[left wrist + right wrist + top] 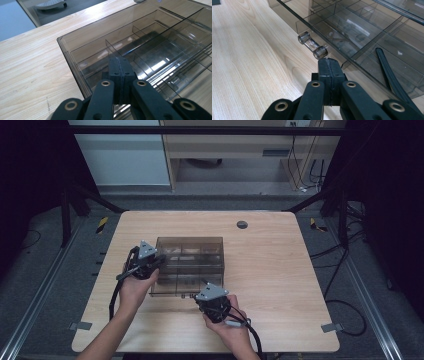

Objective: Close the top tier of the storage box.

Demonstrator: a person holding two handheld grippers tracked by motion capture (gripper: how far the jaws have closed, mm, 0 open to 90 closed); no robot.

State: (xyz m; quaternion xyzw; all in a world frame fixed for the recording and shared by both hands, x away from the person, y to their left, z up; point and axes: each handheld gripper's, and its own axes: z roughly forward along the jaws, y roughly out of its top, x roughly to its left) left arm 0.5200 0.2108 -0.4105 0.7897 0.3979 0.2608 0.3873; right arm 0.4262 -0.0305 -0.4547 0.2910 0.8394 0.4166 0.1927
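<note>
High view: smoky clear organizer box (190, 265) sits mid-table (270, 270); left gripper (146, 262) at its left wall, right gripper (212, 302) at its near edge

Left gripper view: jaws pressed together, empty, tips over box corner (75, 47), dividers inside

Right gripper view: jaws closed, empty, tips just short of drawer handle (312, 46) on box front; black strap (390, 72) inside compartment

My two grippers are black — the left gripper (152, 262) and right gripper (209, 296) each topped by a grey three-cornered plate. The organiser box (190, 265) is smoky, see-through brown-grey, its handle (312, 48) clear. The table (280, 285) is pale wood with fine streaked grain — a dark grey round cap (242, 224) at its far edge.
</note>
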